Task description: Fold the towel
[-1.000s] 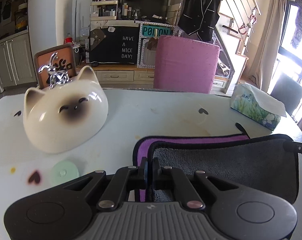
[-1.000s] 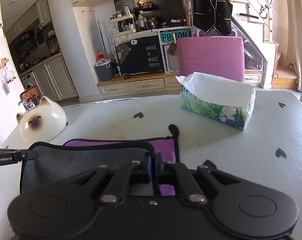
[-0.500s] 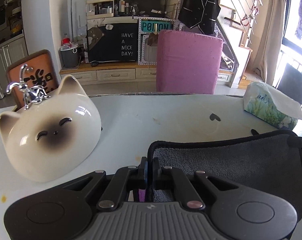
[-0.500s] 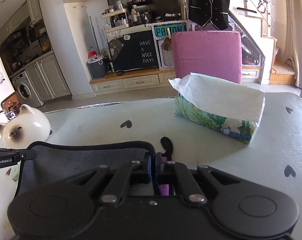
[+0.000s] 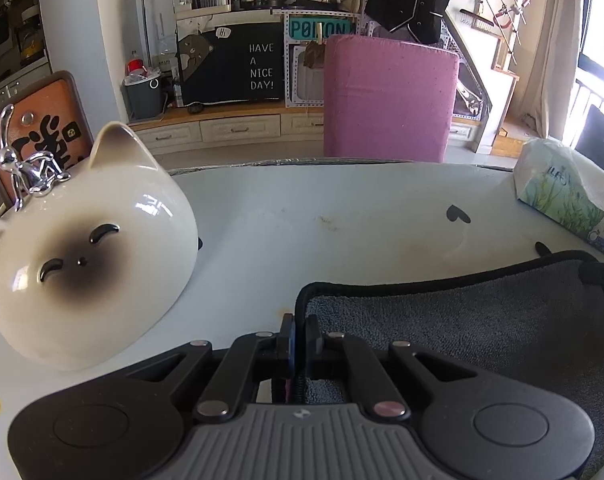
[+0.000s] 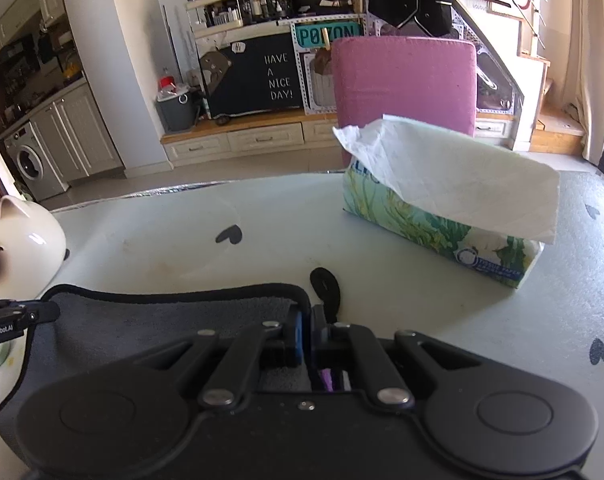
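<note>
The towel (image 5: 462, 332) is grey on the upper face with a black hem and purple on the other side. My left gripper (image 5: 299, 330) is shut on its left corner. My right gripper (image 6: 306, 326) is shut on its right corner, beside the black hanging loop (image 6: 325, 284). The grey towel (image 6: 161, 320) spans between the two grippers, held just above the white table (image 5: 342, 208). A sliver of purple shows between the right jaws. The lower layer of the towel is hidden under the grey face.
A white ceramic cat (image 5: 81, 256) sits close on the left of the left gripper. A tissue box (image 6: 442, 216) stands just beyond the right gripper. A pink chair back (image 5: 390, 96) stands behind the table's far edge.
Both grippers have carried the gripped edge forward across the table. The purple layer that showed beyond the grey edge is now covered. The cat and tissue box look nearer.
</note>
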Available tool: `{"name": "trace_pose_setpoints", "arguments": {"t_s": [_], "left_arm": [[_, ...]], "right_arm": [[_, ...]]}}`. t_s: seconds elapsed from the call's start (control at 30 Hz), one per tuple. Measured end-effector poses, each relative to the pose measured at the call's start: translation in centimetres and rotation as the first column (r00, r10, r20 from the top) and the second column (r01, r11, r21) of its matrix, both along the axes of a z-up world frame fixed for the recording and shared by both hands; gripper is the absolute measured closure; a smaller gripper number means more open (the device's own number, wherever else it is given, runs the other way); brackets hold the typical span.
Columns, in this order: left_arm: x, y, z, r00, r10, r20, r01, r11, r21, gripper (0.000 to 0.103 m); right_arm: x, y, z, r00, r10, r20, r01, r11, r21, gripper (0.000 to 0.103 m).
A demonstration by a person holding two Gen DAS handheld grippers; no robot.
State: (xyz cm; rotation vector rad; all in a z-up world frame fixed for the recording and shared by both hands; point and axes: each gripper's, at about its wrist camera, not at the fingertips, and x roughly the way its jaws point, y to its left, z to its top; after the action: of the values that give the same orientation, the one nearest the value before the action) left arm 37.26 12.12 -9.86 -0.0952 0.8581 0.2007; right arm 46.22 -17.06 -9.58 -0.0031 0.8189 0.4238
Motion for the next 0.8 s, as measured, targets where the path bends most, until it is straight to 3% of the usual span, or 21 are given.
{"name": "trace_pose_setpoints", "arguments": {"t_s": [0.23, 0.33, 0.37, 0.4, 0.57, 0.63, 0.73, 0.8], "left_arm": [[0.7, -0.4, -0.6, 1.000, 0.008, -0.012, -0.008, 1.000, 0.016, 0.097], [0.6, -0.3, -0.9, 1.000, 0.015, -0.017, -0.014, 1.000, 0.019, 0.090], [0.5, -0.1, -0.8, 1.000, 0.017, -0.019, -0.016, 1.000, 0.016, 0.087], [0.4, 0.0, -0.8, 1.000, 0.022, -0.021, -0.022, 1.000, 0.016, 0.077], [0.0, 0.1, -0.3, 0.999, 0.024, -0.033, -0.023, 1.000, 0.006, 0.030], [-0.3, -0.1, 0.0, 0.999, 0.016, -0.041, -0.016, 1.000, -0.002, 0.005], [-0.8, -0.5, 0.5, 0.999, 0.009, -0.041, -0.009, 1.000, 0.007, 0.004], [-1.0, -0.7, 0.9, 0.999, 0.008, -0.041, -0.008, 1.000, 0.006, 0.002]], "right_arm": [[0.9, 0.4, -1.1, 1.000, -0.008, -0.021, 0.008, 1.000, -0.022, 0.097], [1.3, 0.4, -1.5, 1.000, -0.012, -0.026, 0.012, 0.999, -0.038, 0.090], [1.3, 0.4, -1.6, 1.000, -0.015, -0.026, 0.014, 0.999, -0.041, 0.083], [1.3, 0.3, -1.5, 1.000, -0.016, -0.025, 0.015, 0.999, -0.038, 0.070], [0.8, -0.2, -1.0, 1.000, -0.008, -0.013, 0.008, 1.000, -0.014, 0.038], [0.5, -0.3, -0.8, 1.000, 0.003, -0.013, -0.003, 1.000, -0.009, 0.027], [-0.1, -0.3, -0.5, 1.000, 0.017, -0.015, -0.017, 1.000, -0.006, 0.018], [-0.5, -0.4, -0.3, 1.000, 0.024, -0.018, -0.024, 1.000, -0.001, 0.006]]}}
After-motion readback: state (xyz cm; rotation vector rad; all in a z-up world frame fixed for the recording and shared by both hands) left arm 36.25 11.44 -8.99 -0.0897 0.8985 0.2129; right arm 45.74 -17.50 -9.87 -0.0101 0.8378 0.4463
